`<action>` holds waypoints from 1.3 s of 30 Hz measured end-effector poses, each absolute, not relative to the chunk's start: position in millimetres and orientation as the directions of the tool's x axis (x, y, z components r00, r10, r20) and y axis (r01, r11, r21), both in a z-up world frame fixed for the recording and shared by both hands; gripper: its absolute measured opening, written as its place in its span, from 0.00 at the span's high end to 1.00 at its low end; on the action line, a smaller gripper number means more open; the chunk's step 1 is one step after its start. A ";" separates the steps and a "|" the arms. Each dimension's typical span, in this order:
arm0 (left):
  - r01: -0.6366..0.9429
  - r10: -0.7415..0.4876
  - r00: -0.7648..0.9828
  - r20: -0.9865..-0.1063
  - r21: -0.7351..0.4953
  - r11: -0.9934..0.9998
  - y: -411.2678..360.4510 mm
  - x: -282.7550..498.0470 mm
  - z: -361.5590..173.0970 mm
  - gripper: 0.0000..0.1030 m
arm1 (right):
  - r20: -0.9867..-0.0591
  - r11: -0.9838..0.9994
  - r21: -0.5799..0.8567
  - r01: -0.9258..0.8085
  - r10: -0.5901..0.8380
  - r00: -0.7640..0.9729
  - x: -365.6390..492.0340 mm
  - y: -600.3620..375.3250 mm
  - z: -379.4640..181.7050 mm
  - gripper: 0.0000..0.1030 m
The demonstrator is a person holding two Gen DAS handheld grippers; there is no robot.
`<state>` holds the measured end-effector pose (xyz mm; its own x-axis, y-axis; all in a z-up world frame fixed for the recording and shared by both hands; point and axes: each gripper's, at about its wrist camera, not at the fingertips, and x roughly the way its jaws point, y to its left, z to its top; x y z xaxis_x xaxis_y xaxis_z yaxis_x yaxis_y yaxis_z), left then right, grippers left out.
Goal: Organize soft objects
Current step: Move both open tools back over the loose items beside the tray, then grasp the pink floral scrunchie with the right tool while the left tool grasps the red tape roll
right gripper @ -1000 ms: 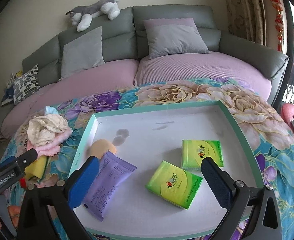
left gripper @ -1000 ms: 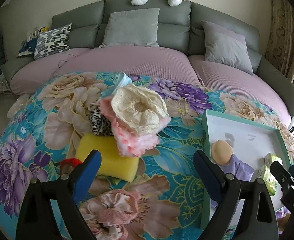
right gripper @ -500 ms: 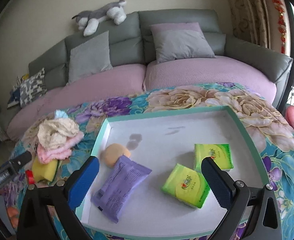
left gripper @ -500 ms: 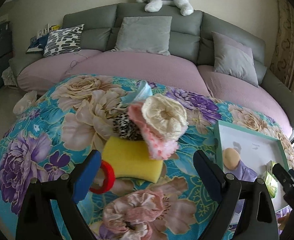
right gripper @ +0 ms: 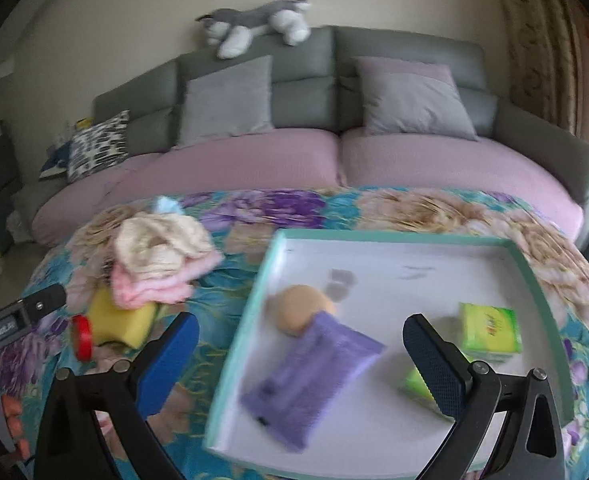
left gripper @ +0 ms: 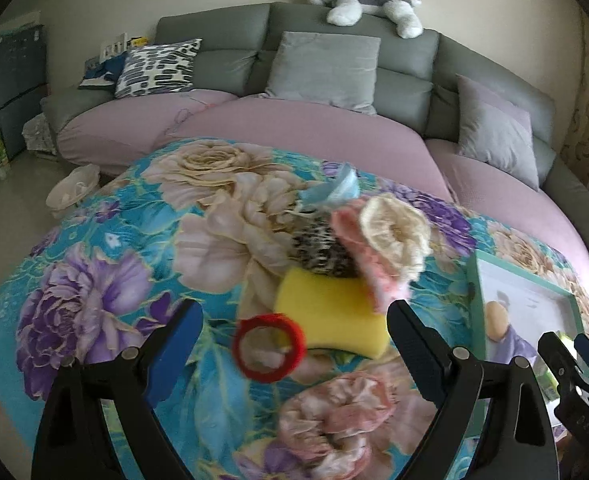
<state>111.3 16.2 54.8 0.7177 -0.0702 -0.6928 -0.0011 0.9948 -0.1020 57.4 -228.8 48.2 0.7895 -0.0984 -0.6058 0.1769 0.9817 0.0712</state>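
Observation:
A pile lies on the floral tablecloth: a yellow sponge (left gripper: 330, 312), a red ring (left gripper: 268, 347) in front of it, a cream and pink folded cloth (left gripper: 390, 240) on top, a leopard-print piece (left gripper: 322, 248) and a light blue item (left gripper: 334, 192) behind. My left gripper (left gripper: 294, 344) stands open just short of the red ring and sponge. My right gripper (right gripper: 300, 360) stands open above the left part of the green-rimmed white tray (right gripper: 394, 234). That tray holds a tan round sponge (right gripper: 298, 306), a purple packet (right gripper: 310, 380) and two green tissue packs (right gripper: 488, 332).
A grey and pink sofa (left gripper: 334, 128) with cushions runs behind the table, a plush dog (left gripper: 366, 0) on its back. A cream bowl-like object (left gripper: 72, 192) sits on the floor at the left. The table edge curves away at the left.
Both views have swung left. The pile has shifted right in the left wrist view and the red ring now sits between the left fingers. The tray has slid right under the right gripper.

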 end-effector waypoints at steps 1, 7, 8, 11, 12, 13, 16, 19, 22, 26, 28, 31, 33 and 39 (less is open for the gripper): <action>-0.009 -0.062 0.717 -0.695 -0.098 0.995 21.2 111.6 54.3 0.09 | -0.604 0.984 0.065 0.164 -0.092 0.792 58.8 -223.2 48.2 0.00; -0.051 -0.038 0.687 -0.725 -0.101 0.994 52.1 113.3 48.6 0.09 | -0.600 0.996 0.073 0.050 0.003 0.800 68.8 -184.3 45.0 0.00; -0.057 -0.040 0.679 -0.733 -0.106 0.993 58.0 114.4 46.9 0.09 | -0.606 0.997 0.070 0.033 0.016 0.795 70.9 -176.6 42.4 0.00; -0.068 -0.039 0.660 -0.751 -0.111 0.992 67.3 116.0 42.8 0.09 | -0.639 0.995 0.094 -0.044 0.094 0.764 77.2 -156.1 32.5 0.00; -0.066 -0.044 0.650 -0.759 -0.114 0.991 69.7 116.6 40.9 0.09 | -0.649 0.993 0.101 -0.065 0.115 0.752 78.6 -150.1 29.4 0.00; -0.063 -0.050 0.643 -0.764 -0.118 0.991 71.4 117.3 38.9 0.09 | -0.656 0.991 0.105 -0.083 0.132 0.743 79.3 -144.0 26.5 0.00; -0.054 -0.068 0.609 -0.790 -0.127 0.990 74.8 120.3 29.6 0.09 | -0.677 0.985 0.105 -0.135 0.170 0.716 81.3 -127.2 17.6 0.00; -0.042 -0.072 0.589 -0.805 -0.120 0.992 75.5 122.1 22.5 0.09 | -0.707 0.979 0.099 -0.178 0.195 0.680 83.5 -112.8 5.8 0.00; -0.034 -0.062 0.580 -0.813 -0.100 0.994 75.4 123.1 17.9 0.09 | -0.731 0.971 0.094 -0.220 0.217 0.647 83.8 -100.6 -4.2 0.00; -0.034 -0.079 0.558 -0.826 -0.118 0.992 78.7 125.6 11.6 0.09 | -0.751 0.963 0.088 -0.253 0.231 0.619 84.1 -87.8 -13.7 0.00; -0.044 -0.078 0.554 -0.829 -0.122 0.992 81.8 126.2 10.0 0.09 | -0.763 0.961 0.090 -0.263 0.236 0.602 84.8 -83.1 -19.6 0.00; -0.055 -0.086 0.546 -0.834 -0.138 0.989 85.3 127.0 7.1 0.09 | -0.780 0.959 0.080 -0.271 0.229 0.582 87.9 -76.7 -28.4 0.00; -0.059 -0.088 0.542 -0.836 -0.142 0.988 86.5 127.4 5.6 0.09 | -0.785 0.958 0.079 -0.275 0.230 0.576 89.1 -74.8 -31.9 0.00; -0.060 -0.096 0.537 -0.838 -0.152 0.987 87.2 128.7 2.9 0.09 | -0.790 0.952 0.055 -0.300 0.225 0.570 88.4 -66.5 -35.1 0.00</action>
<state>128.7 87.2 2.9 0.5368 -0.0959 -0.8383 -0.0603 0.9866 -0.1515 88.4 -66.5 -35.1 0.5702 0.2249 -0.7901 -0.2998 0.9524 0.0547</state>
